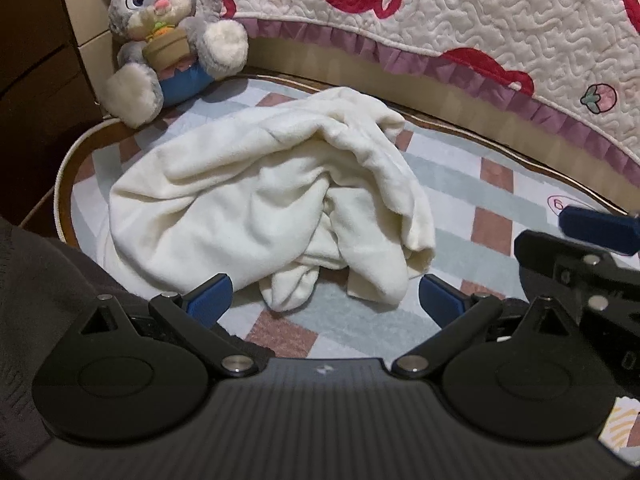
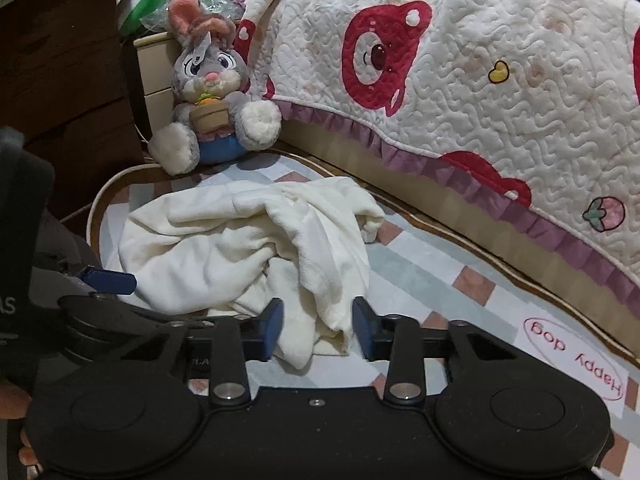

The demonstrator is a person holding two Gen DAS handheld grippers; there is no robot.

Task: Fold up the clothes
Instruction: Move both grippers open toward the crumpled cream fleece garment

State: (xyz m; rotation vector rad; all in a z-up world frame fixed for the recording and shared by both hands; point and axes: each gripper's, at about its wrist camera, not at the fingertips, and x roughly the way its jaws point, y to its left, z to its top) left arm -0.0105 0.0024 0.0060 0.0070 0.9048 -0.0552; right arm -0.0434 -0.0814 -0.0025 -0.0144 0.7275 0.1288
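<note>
A cream fleece garment lies crumpled in a heap on a checked mat. My left gripper is open wide just in front of the heap's near edge, its blue pads clear of the cloth. In the right wrist view the same garment trails a loose flap toward me. My right gripper stands partly open with that flap lying between its blue pads, which do not press on it. The left gripper shows at the left edge, beside the heap.
A grey plush rabbit sits at the mat's far left corner. A quilted white and red bedcover hangs along the right side. Dark wooden furniture stands at the left. The mat reads "Happy dog" at the near right.
</note>
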